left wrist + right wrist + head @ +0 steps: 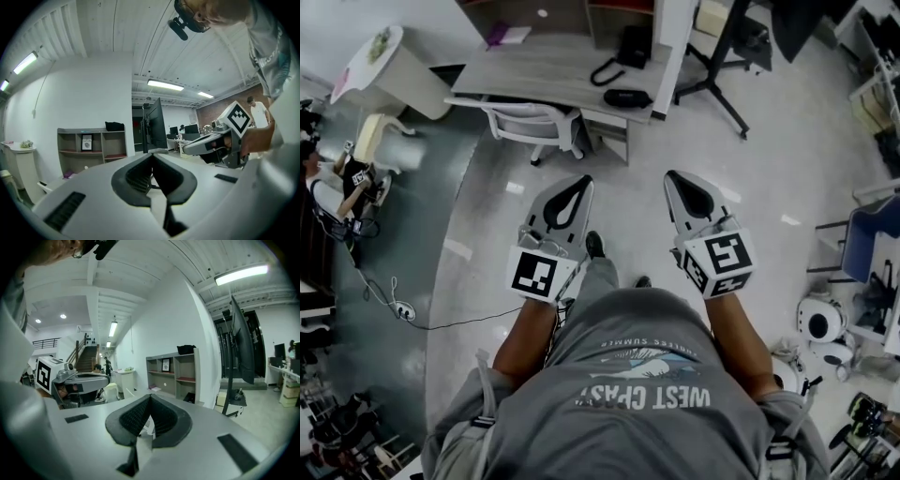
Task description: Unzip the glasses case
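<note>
left claw (572, 192) and right claw (680, 187) both pressed together, empty, held level since i judge the glasses case (628, 97) sits well ahead of them on the bench (534, 73), unreached.

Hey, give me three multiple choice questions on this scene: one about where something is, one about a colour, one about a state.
1. Where is the glasses case? A on the desk; B on the floor; C on a windowsill.
2. What colour is the chair at the desk? A red; B white; C black.
3. How do the jaws of the left gripper and right gripper stand? A wide open; B shut on the case; C shut, empty.

Answers: 1 A, it lies near the desk's front edge. 2 B, its seat and back are white. 3 C, each gripper view shows jaws together with nothing between.
</note>
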Demonstrator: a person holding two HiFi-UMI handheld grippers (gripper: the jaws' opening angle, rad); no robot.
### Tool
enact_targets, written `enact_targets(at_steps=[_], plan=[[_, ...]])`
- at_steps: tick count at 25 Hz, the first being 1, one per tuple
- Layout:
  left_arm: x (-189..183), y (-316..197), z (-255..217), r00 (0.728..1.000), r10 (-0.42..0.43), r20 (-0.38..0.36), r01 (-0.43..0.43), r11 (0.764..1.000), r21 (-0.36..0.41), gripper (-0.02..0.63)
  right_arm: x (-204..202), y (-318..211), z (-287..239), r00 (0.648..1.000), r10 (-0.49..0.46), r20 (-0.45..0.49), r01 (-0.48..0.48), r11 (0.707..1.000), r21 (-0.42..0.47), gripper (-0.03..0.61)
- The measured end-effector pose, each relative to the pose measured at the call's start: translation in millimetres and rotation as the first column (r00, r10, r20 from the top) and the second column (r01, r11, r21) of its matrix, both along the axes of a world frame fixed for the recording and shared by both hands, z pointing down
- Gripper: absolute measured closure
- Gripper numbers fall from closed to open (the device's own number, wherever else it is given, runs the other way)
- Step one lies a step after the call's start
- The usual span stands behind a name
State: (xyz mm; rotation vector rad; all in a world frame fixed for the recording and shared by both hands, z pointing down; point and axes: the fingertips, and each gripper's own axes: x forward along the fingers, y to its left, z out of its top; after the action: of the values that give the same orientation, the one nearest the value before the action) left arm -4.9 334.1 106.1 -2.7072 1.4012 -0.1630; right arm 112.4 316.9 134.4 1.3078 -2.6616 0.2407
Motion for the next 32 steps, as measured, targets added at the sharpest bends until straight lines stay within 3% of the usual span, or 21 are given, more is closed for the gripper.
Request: enact_targets(at_steps=[18, 32], plan=[[-42, -146, 2, 0.987, 0.156, -0.030, -0.156, 0.988, -0.012, 0.615, -43, -117, 1, 0.986, 0.157, -0.052, -0.158, 0.987, -0.014, 0.569], [-80, -221, 24, 0.968, 0.250, -0.039, -0.251, 0.967, -0.035, 0.615, -83, -188, 18, 0.963, 0.249, -0.098, -0.253, 0.967, -0.030, 0.569]])
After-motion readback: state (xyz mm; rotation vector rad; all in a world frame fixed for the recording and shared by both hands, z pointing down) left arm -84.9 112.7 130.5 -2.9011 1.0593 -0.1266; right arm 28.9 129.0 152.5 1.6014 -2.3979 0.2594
